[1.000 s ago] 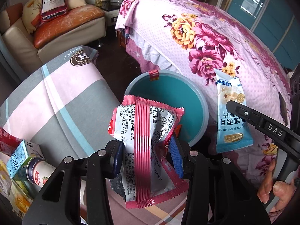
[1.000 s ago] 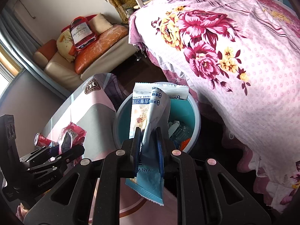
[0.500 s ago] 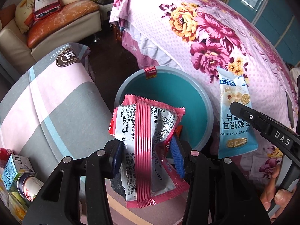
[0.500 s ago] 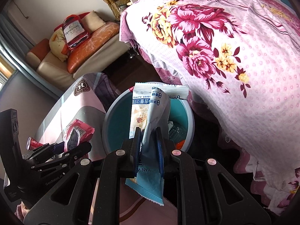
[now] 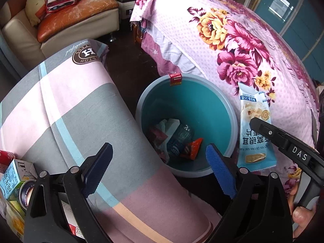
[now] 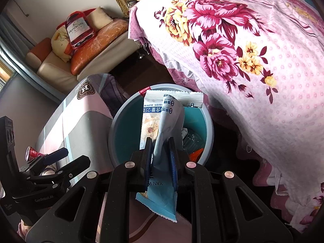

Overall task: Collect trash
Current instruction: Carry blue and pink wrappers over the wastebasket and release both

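A teal trash bin (image 5: 232, 121) stands on the floor between the table and the bed; it also shows in the right wrist view (image 6: 209, 127). Wrappers and a crushed plastic bottle (image 5: 180, 135) lie at its bottom. My left gripper (image 5: 160, 162) is open and empty just above the bin's near rim. My right gripper (image 6: 160, 141) is shut on a light blue snack packet (image 6: 160, 119), held upright over the bin. That packet also shows in the left wrist view (image 5: 255, 129), at the bin's right.
A table under a pink and grey checked cloth (image 5: 70, 105) lies left of the bin, with a carton and a can (image 5: 14, 180) at its near left. A bed with a floral cover (image 5: 243, 40) is on the right. A sofa (image 5: 60, 20) stands behind.
My left gripper has opened and the pink and silver wrapper it held is gone from its jaws. The right gripper still holds the blue packet over the bin.
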Motion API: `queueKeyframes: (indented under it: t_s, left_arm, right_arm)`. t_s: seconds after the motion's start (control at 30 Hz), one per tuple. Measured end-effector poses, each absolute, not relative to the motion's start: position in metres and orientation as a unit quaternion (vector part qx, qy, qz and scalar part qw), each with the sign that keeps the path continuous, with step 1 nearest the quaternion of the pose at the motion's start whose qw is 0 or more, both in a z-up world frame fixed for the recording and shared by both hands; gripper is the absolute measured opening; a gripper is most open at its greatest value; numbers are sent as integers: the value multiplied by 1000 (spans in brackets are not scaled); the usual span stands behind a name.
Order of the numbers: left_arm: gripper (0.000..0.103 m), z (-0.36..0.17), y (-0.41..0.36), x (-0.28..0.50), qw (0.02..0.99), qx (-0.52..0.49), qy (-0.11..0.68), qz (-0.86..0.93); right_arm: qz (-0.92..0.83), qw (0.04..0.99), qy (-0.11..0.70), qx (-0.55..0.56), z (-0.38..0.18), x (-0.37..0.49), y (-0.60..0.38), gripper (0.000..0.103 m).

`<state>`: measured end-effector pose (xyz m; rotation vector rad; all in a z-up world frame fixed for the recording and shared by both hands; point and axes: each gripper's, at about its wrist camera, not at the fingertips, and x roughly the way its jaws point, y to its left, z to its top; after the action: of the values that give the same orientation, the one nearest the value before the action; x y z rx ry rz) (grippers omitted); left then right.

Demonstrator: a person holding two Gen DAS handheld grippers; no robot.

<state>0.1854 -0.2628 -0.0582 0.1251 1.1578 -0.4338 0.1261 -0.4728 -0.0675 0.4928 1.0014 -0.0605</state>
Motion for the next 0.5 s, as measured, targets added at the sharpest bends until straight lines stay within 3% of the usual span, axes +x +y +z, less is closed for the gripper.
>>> queueKeyframes:
  t_s: [0.27,0.33,0.37,0.5]
  left_arm:
    - [95,-65,-244,175,806,53,555,-200]
    - [95,-64,-239,172,805,49,556,-201]
    - [95,-64,-237,170,804,47,557,-202]
    - [95,-62,-227,164,806,43,556,-201]
  right_arm:
    - [-22,841,492,223,-75,134,-458,19]
    - [-17,838,499,219,-77,137,-453,38]
    - [-18,838,499,219,-77,137,-451,55]
    - [-15,841,498,213,-73,138,-442,61]
